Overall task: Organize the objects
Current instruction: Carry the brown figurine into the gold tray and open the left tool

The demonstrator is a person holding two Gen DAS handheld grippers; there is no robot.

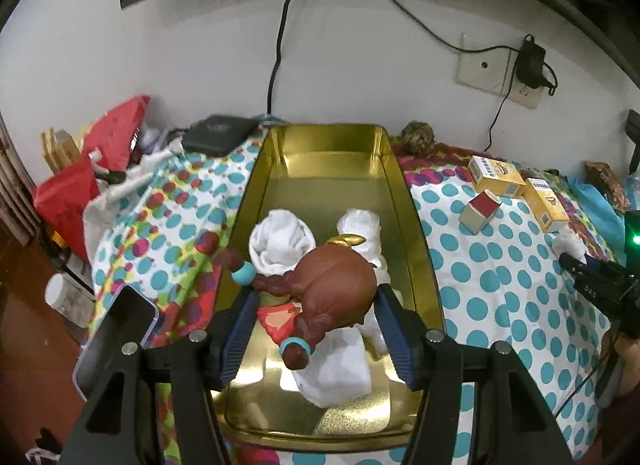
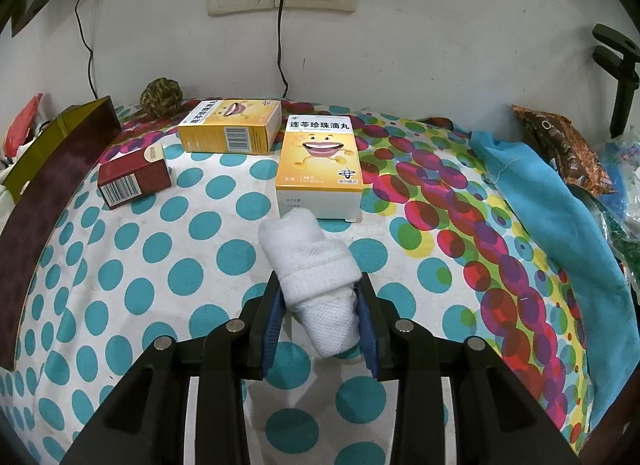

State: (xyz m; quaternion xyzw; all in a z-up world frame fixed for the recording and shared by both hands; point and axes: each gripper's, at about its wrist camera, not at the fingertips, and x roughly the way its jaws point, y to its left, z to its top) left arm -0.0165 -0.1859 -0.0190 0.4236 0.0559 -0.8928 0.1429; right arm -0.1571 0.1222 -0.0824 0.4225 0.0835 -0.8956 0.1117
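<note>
Dotted cloth (image 1: pixel 492 265) covers the bed under both my grippers, with a white wall and sockets behind. Through the left wrist camera, my left gripper (image 1: pixel 316 329) hangs over a gold tin (image 1: pixel 416 233), its pads closed on a brown doll (image 1: pixel 336 289) whose braids stick out to the left and toward me. Three white sock rolls lie in the tin: two (image 1: pixel 280 241) (image 1: pixel 360 225) just ahead of the gripper, one (image 1: pixel 332 365) under the doll. Ahead and to the right sit a red box (image 1: pixel 480 211) and two yellow boxes (image 1: pixel 496 176) (image 1: pixel 546 205) on the cloth.

Through the right wrist camera, my right gripper (image 2: pixel 320 325) is clamped narrow on another sock roll (image 2: pixel 316 277), which sticks out ahead and touches the nearer yellow box (image 2: pixel 320 161). Farther ahead and left lie the other yellow box (image 2: pixel 232 129) and the red box (image 2: pixel 134 177). The tin's dark wall (image 2: pixel 44 201) stands far left.
</note>
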